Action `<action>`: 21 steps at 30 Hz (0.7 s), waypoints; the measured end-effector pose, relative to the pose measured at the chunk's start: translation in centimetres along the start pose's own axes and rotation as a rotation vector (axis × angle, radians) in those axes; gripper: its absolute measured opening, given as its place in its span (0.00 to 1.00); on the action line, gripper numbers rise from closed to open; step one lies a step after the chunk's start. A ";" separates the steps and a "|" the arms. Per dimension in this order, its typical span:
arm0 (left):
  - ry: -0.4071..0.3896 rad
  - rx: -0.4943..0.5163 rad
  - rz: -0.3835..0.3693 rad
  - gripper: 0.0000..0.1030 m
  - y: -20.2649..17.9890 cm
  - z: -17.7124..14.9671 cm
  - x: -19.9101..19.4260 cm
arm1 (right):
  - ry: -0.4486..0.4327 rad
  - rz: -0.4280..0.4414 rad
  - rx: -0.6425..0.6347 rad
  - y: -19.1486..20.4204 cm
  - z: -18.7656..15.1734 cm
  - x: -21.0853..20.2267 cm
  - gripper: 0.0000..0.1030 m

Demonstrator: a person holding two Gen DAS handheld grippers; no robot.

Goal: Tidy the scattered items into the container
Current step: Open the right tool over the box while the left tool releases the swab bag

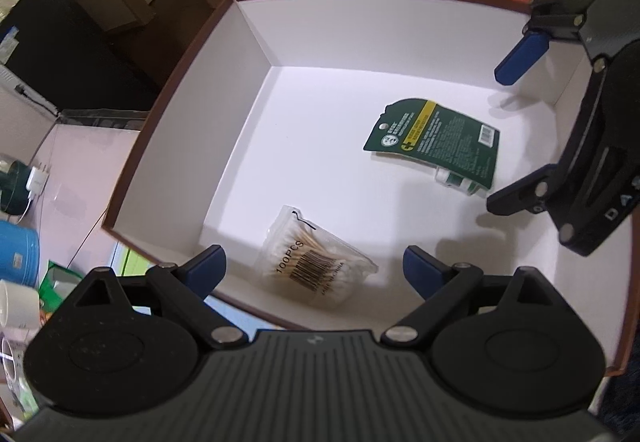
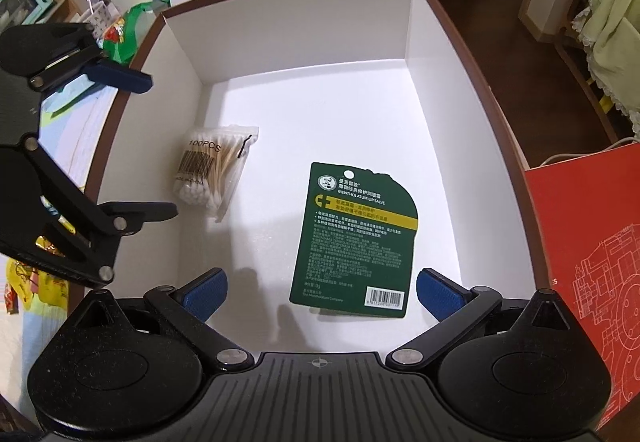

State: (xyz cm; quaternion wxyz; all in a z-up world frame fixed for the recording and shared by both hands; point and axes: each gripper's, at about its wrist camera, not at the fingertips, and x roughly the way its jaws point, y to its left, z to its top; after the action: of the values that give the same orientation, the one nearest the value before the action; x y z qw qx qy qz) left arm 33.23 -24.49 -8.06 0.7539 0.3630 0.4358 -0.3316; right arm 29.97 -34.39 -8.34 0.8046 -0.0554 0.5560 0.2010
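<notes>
Box first: brown outside, white inside, open-topped, filling both wrist views and standing on a pale worktop. Left gripper over the near-left wall, fingers spread wide and holding nothing; right gripper over the opposite side, fingers likewise wide apart and empty. Each gripper visible in the other's view, both above the box rim rather than down on the floor of it. Green carded lip-salve pack flat on the box floor, printed back up, long axis running roughly straight ahead from the right fingers, barcode end nearest them and hang-hole end farthest; clearly closer to the right gripper than to the left. Smaller still, clear bag of cotton swabs also flat on the floor, near the left wall, directly ahead of and between the left fingers, well apart from the lip-salve pack. Both packs already inside, so probably just released, or the tidying near its end. Clutter on the worktop beyond the left wall too jumbled to tell whether any counts as a scattered item. Likely next: lift clear of the rim and look outward, left gripper nearer that side. Any regrasp of the lip-salve pack best across its short width, by the right.
</notes>
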 end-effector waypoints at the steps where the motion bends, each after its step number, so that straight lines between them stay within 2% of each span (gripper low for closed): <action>1: -0.001 -0.012 0.005 0.91 -0.2 -0.1 -0.3 | -0.004 0.002 0.000 0.0 -0.1 -0.1 1.00; 14: -0.058 -0.140 0.055 0.91 -3.2 -1.1 -5.4 | -0.050 0.017 -0.050 0.7 -1.0 -2.0 1.00; 21: -0.069 -0.213 0.093 0.91 -4.1 -1.4 -6.7 | -0.064 0.014 -0.082 0.6 -1.6 -2.8 1.00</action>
State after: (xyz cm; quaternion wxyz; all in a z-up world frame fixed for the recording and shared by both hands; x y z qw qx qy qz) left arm 26.60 -24.22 -3.65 0.8173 0.2891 0.4251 -0.2604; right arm 27.55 -35.06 -6.33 0.8176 -0.0781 0.5216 0.2312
